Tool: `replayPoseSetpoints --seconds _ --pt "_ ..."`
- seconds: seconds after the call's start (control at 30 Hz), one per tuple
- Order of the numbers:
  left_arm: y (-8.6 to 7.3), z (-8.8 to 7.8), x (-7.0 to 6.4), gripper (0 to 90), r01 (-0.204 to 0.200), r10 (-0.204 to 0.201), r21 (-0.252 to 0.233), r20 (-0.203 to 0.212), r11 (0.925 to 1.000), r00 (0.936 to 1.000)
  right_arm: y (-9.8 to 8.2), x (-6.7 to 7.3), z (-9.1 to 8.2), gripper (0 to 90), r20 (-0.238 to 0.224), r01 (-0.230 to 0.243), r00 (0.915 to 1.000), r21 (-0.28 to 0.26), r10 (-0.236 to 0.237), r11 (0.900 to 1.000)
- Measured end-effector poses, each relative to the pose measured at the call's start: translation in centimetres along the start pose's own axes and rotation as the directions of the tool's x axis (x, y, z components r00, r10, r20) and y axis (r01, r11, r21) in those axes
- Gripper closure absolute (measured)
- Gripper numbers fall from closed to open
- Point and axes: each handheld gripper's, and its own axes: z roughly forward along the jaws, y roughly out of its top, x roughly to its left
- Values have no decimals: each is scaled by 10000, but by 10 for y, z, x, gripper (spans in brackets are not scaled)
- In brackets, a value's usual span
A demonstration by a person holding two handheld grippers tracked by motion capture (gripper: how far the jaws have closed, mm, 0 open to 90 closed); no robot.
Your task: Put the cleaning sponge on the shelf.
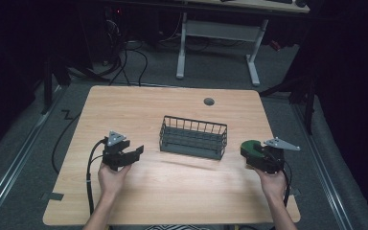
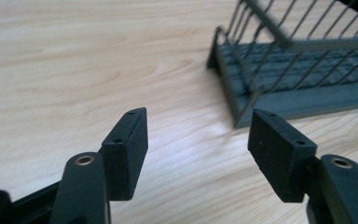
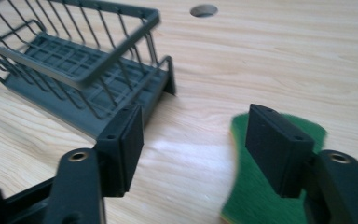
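A dark wire basket (image 1: 194, 123) stands in the middle of the wooden table (image 1: 172, 191). My left gripper (image 1: 133, 152) hovers low to its left, open, with only bare wood between its jaws (image 2: 198, 140); the basket's end wall (image 2: 307, 100) lies ahead to the right. My right gripper (image 1: 251, 158) is to the basket's right, jaws wide apart (image 3: 193, 135). A green sponge (image 3: 256, 196) with a yellow edge lies flat on the table beneath and behind the right-hand jaw, not pinched. From above, the sponge (image 1: 253, 145) sits at that gripper's tip.
A round cable hole (image 1: 209, 101) sits in the table's far side behind the basket. Black cables trail from both grippers toward the near edge. Beyond the table, a white desk frame (image 1: 254, 57) stands on the grey floor.
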Motion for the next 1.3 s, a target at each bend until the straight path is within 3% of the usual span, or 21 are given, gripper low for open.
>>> replayPoseSetpoints --seconds 0.1,0.17,0.23,0.3,0.4,0.6,0.83,1.0,1.2,1.3 --pt "-9 -5 9 371 127 -129 -180 -116 9998 9998 -4 -6 -2 306 304 70 9995 -149 -65 9999" --pt "-15 -7 13 363 124 -126 -119 -193 9999 9997 -6 -11 -3 265 469 -179 9987 88 175 9998" --pt "-21 -7 17 361 -96 99 57 -546 9999 9985 -9 -14 -5 263 654 -222 9976 14 221 9998" --pt "-28 -6 20 357 -53 65 163 -763 9999 9971 -12 -18 -5 256 837 -319 9960 -9 319 9995" --pt "-36 -5 24 352 -131 159 271 -1041 9995 9944 -17 -25 1 250 1110 -211 9937 319 174 9993" --pt "-45 4 27 348 -395 488 669 -1440 9970 9884 -24 -33 17 225 1563 -503 9869 673 393 9965" --pt "-51 14 25 331 -792 971 1144 -1610 9903 9822 -28 -36 32 200 1785 -609 9831 1147 398 9915" --pt "-53 13 28 321 -578 741 1104 -1502 9922 9859 -31 -36 38 195 1790 -758 9826 1378 504 9876" --pt "-53 13 27 296 -626 784 1136 -1408 9916 9869 -31 -37 43 216 1867 -904 9805 1534 610 9840" --pt "-53 13 27 294 -623 778 1134 -1385 9916 9873 -31 -35 43 250 2053 -748 9778 1549 419 9851"
